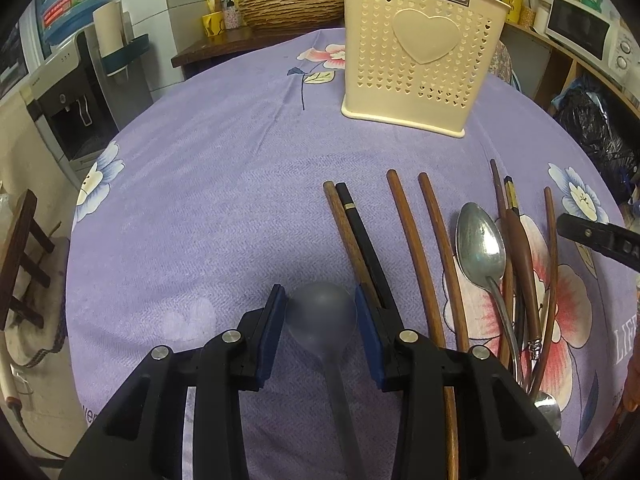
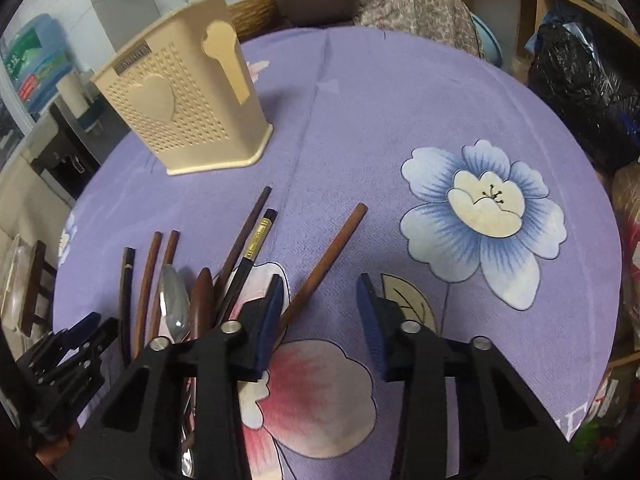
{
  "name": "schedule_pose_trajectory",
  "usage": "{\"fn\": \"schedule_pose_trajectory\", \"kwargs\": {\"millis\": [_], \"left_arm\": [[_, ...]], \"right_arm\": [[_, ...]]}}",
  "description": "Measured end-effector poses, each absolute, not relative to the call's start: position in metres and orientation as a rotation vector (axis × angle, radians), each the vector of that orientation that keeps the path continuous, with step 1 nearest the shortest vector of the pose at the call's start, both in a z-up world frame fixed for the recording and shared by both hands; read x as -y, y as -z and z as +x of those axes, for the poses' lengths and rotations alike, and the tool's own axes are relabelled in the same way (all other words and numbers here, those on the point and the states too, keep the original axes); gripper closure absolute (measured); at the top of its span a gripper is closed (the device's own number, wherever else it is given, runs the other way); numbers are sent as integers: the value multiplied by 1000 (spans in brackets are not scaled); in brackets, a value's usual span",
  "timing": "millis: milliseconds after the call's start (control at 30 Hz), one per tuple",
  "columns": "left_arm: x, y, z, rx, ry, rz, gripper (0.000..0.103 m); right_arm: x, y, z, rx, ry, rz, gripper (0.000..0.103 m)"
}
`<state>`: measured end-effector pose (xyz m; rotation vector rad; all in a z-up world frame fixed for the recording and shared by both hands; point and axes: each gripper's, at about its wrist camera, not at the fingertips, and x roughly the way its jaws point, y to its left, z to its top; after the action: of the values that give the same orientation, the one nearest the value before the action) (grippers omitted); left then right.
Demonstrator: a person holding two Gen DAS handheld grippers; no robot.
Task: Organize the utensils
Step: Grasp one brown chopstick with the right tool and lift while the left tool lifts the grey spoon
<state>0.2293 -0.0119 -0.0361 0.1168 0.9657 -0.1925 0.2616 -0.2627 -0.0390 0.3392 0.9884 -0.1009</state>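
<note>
Surface (image 1: pixel 200 200) under a purple flowered cloth, carrying everything for the job. Cream perforated utensil holder (image 1: pixel 416 52) upright at the far side, well apart from both tools and seemingly with nothing yet standing above its rim. Left gripper (image 1: pixel 320 300) low and level over the near edge, pointing straight toward the holder, jaws apart and bracketing the bowl of a translucent grey plastic spoon (image 1: pixel 322 314), handle running back between the fingers; pads very near the bowl's edges, actual contact not clear. Right gripper (image 2: pixel 320 292) hovering off to the right over the printed pink flower, tilted down at the cloth, jaws wide apart on nothing, one brown stick just beside its left finger. Chopsticks (image 1: pixel 414 248) fanned out between the two tools, tips toward the holder. Metal spoon (image 1: pixel 480 240) and a dark wooden spoon (image 1: pixel 520 248) lying among the sticks on the right. Likely step: taking up the plastic spoon. Best done by shifting back to the slim handle rather than squeezing the rounded, slippery bowl, closing squarely, lifting clear of the neighbouring black chopstick, then tipping upright before lowering into the holder.
</note>
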Motion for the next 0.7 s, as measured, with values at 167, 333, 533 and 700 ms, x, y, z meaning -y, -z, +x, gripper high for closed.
{"fn": "schedule_pose_trajectory", "kwargs": {"millis": [167, 333, 533, 700], "left_arm": [[11, 36, 230, -963, 199, 110, 67], [11, 36, 230, -962, 196, 119, 67], [12, 36, 230, -966, 196, 120, 67], [11, 37, 232, -969, 197, 121, 67]], "right_arm": [[260, 47, 285, -1005, 153, 291, 78], [262, 49, 314, -1033, 170, 286, 87], [266, 48, 330, -1029, 176, 299, 91], [271, 47, 332, -1028, 152, 310, 92]]}}
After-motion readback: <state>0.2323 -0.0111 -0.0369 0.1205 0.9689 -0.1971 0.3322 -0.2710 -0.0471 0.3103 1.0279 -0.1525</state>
